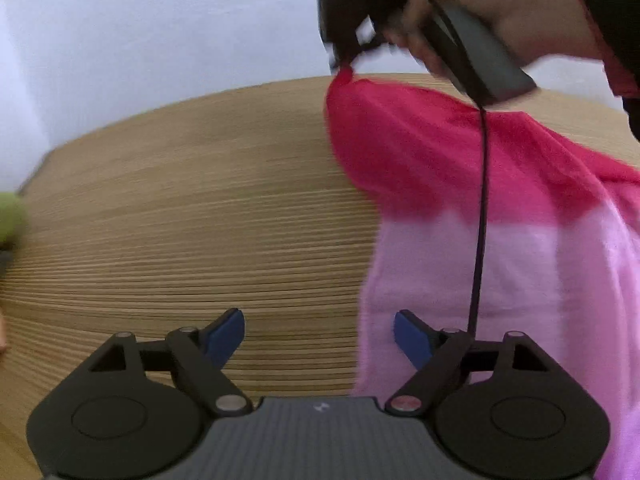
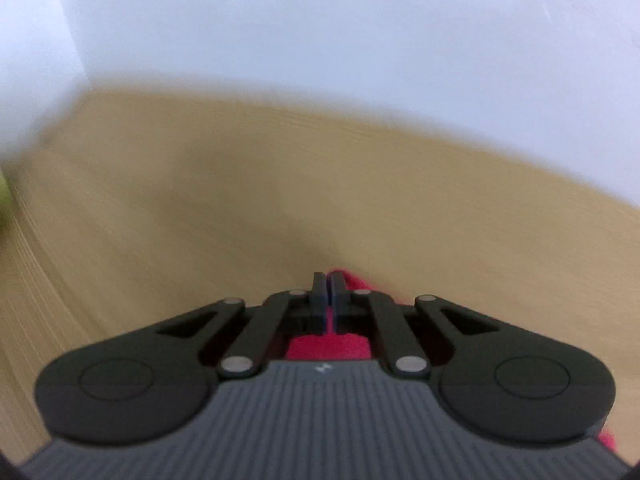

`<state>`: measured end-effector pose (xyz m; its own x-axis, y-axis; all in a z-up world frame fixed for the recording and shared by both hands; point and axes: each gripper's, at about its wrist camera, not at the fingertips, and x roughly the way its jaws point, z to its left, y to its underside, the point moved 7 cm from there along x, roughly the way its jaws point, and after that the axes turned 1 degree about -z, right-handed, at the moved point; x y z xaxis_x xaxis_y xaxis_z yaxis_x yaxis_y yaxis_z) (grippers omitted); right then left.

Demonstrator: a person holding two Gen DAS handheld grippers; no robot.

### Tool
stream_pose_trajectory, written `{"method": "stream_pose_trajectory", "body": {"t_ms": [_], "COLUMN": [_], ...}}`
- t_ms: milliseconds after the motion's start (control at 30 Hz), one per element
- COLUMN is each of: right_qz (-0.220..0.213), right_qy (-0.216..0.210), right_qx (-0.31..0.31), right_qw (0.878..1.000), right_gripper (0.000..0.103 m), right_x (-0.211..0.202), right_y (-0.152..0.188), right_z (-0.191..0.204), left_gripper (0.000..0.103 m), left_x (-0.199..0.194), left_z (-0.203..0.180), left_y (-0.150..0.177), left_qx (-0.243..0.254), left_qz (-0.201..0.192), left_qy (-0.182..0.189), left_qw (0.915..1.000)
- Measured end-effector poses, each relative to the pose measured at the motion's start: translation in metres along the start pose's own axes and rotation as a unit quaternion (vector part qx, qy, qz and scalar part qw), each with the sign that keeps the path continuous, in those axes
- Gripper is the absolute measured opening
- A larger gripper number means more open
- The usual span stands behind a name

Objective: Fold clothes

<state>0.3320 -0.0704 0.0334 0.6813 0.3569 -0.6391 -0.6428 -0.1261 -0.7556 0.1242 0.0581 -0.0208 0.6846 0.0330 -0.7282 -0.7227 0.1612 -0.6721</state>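
Note:
A garment (image 1: 460, 184), deep pink at its top and pale pink lower down, hangs over the wooden table (image 1: 180, 208) on the right of the left wrist view. My right gripper (image 1: 342, 66) holds it up by a bunched corner, a hand (image 1: 460, 20) around its handle. In the right wrist view the right gripper (image 2: 329, 280) has its jaws pressed together on a strip of the deep pink cloth (image 2: 328, 346). My left gripper (image 1: 319, 334) is open low over the table, its right blue pad (image 1: 410, 336) lying in front of the garment's pale edge, nothing between the pads.
A green object (image 1: 10, 216) lies at the table's left edge. A pale wall (image 1: 160, 40) rises behind the table. A black cable (image 1: 482, 220) hangs from the right gripper across the garment. Bare wood spreads left of the garment.

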Motion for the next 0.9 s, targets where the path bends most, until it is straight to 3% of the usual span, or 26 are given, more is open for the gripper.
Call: {"method": "stream_pose_trajectory", "body": {"t_ms": [33,67,100,167,233,300,367,433,500,567,700,900], "right_qz": [-0.015,-0.028,-0.04,-0.012,0.018,0.064,0.12,0.147,0.166,0.154,0.139,0.09], "right_qy": [0.002,0.004,0.007,0.02,0.04,0.045,0.019,0.008,0.014,0.004,-0.022,-0.063], "right_qx": [-0.003,-0.007,-0.012,-0.067,-0.119,-0.132,-0.13,-0.141,-0.161,-0.146,-0.101,-0.13], "right_qw": [1.0,1.0,0.999,0.997,0.992,0.988,0.984,0.979,0.973,0.977,0.985,0.985], "right_gripper": [0.009,0.02,0.039,0.053,0.053,0.053,0.053,0.053,0.053,0.053,0.056,0.056], "right_x": [-0.004,-0.008,-0.013,-0.017,-0.019,-0.024,-0.027,-0.027,-0.025,-0.02,0.007,0.078], "right_y": [-0.004,-0.007,-0.011,0.003,0.03,0.052,0.084,0.109,0.131,0.137,0.13,0.1], "right_z": [0.008,0.017,0.025,0.032,0.03,0.019,0.014,0.015,0.017,0.022,0.047,0.146], "left_gripper": [0.084,0.084,0.083,0.083,0.082,0.082,0.082,0.082,0.082,0.083,0.083,0.085], "left_x": [-0.001,-0.002,-0.004,-0.008,-0.019,-0.029,-0.04,-0.05,-0.055,-0.061,-0.062,-0.055], "left_z": [0.005,0.01,0.014,0.021,0.022,0.02,0.011,0.001,-0.006,-0.006,0.015,0.074], "left_y": [0.001,0.002,0.005,0.009,0.017,0.025,0.033,0.042,0.049,0.054,0.059,0.063], "left_qx": [-0.004,-0.008,-0.015,-0.029,-0.038,-0.036,-0.03,-0.021,-0.01,0.007,0.055,0.029], "left_qz": [0.003,0.007,0.013,0.025,0.033,0.034,0.03,0.032,0.029,0.014,0.01,0.027], "left_qy": [-0.005,-0.009,-0.008,-0.005,0.002,0.012,0.018,0.015,-0.012,-0.065,-0.185,-0.245], "left_qw": [1.0,0.9999,0.9998,0.9992,0.9987,0.9987,0.9989,0.9991,0.9995,0.9978,0.9812,0.9687]}}
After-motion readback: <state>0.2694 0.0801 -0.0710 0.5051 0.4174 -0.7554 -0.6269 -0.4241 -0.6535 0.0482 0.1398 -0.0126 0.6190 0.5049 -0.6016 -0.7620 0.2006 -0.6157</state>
